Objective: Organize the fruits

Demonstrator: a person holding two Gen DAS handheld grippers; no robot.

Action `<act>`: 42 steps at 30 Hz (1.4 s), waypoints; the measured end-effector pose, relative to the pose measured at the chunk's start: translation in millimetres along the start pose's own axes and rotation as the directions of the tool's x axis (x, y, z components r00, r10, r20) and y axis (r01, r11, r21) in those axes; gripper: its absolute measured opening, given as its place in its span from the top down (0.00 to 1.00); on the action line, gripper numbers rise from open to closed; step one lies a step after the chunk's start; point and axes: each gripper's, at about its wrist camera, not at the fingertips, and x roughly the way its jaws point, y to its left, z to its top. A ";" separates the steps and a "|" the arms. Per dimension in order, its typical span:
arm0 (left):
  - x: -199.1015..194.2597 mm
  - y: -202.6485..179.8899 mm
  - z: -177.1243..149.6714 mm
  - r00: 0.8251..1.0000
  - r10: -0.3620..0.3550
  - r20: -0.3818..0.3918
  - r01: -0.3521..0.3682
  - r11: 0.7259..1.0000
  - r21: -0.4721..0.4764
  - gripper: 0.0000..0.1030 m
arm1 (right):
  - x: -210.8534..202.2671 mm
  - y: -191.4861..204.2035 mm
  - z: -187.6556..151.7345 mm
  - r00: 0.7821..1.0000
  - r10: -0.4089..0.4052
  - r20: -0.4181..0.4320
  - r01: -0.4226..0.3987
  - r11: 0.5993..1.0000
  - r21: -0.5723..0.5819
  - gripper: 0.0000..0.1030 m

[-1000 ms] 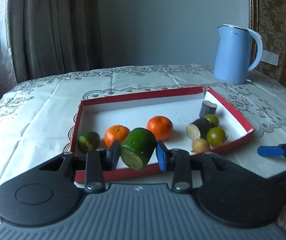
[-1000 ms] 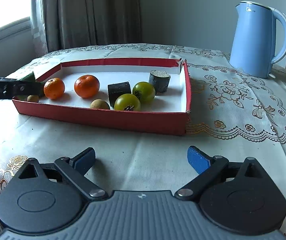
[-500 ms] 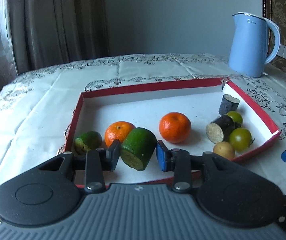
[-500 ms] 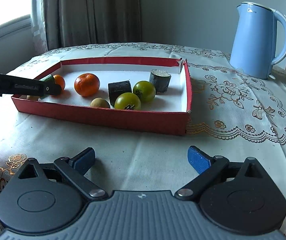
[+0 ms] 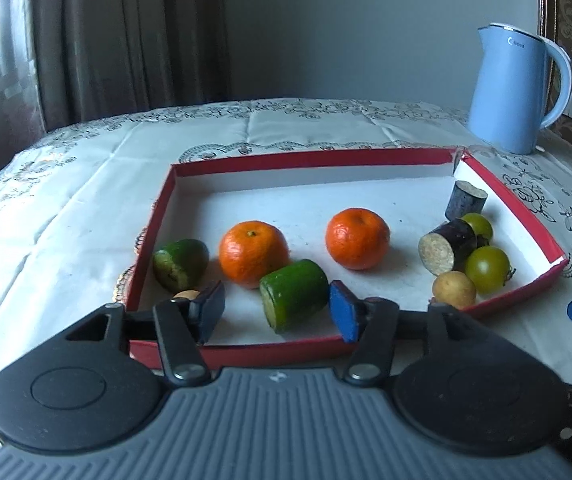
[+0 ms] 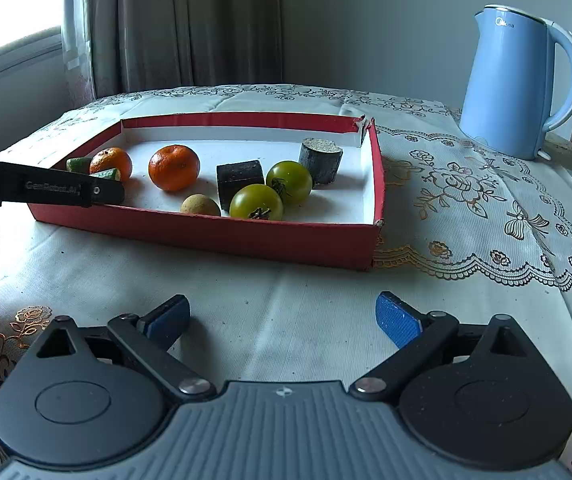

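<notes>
The left gripper (image 5: 277, 309) reaches over the near wall of the red tray (image 5: 245, 352), and its fingers (image 5: 344, 314) are spreading. A green cut piece (image 5: 294, 294) lies on the tray floor between them; the left pad stands clear of it, while the right pad is just beside or barely touching its end, so it looks released, not gripped. Judging by this, that piece is placed.

Past the left finger lies a second green piece (image 5: 179, 262), close to the tray's left wall, and straight ahead of the fingers sit two oranges (image 5: 253, 252), side by side. Off beyond the right finger are two dark cut cylinders (image 5: 448, 246), two green tomatoes (image 5: 488, 264) and a small tan fruit (image 5: 454, 290), bunched at the tray's right end. A tan fruit (image 5: 186, 295) peeks out behind the left finger.

The right gripper (image 6: 281, 320) rests low over the counter (image 6: 286, 280), short of the tray, fingers wide apart with nothing between them.

Every fruit in view is inside the tray, and like kinds are loosely grouped: greens and oranges left, dark pieces and tomatoes right. The counter shows no stray fruit, though these views do not cover all of it. What seems left is drawing the left gripper back clear of the piece and perhaps tidying the groups. A blue kettle (image 6: 522, 84) stands apart behind the tray.
</notes>
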 end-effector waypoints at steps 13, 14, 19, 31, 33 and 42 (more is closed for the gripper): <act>-50.8 -4.9 -1.2 0.992 0.050 0.112 -0.050 0.999 -0.010 0.09 | 0.1 0.0 -0.1 1.000 0.000 0.000 0.000 1.000 0.000 0.03; -53.0 -5.6 -1.9 0.993 0.053 0.110 -0.052 0.999 -0.012 0.07 | 0.1 -0.1 -0.1 1.000 0.000 0.000 0.000 1.000 0.000 0.03; -59.5 -5.4 -5.7 0.994 0.064 0.094 -0.060 0.998 -0.036 0.04 | -1.4 0.1 -0.7 1.000 -0.013 0.003 0.013 1.000 0.007 0.03; -77.4 -8.9 -13.5 0.993 0.093 0.078 -0.089 0.995 -0.052 0.00 | -22.6 7.7 15.5 0.990 -0.120 0.078 0.107 0.982 0.156 0.03; -82.6 -11.2 -13.3 0.992 0.100 0.077 -0.095 0.994 -0.056 0.00 | -23.7 12.5 19.0 0.983 -0.167 0.078 0.153 0.976 0.157 0.03; -100.5 -20.7 -11.0 0.989 0.102 0.105 -0.097 0.994 -0.054 0.00 | -31.4 27.7 30.6 0.948 -0.304 0.095 0.285 0.943 0.174 0.03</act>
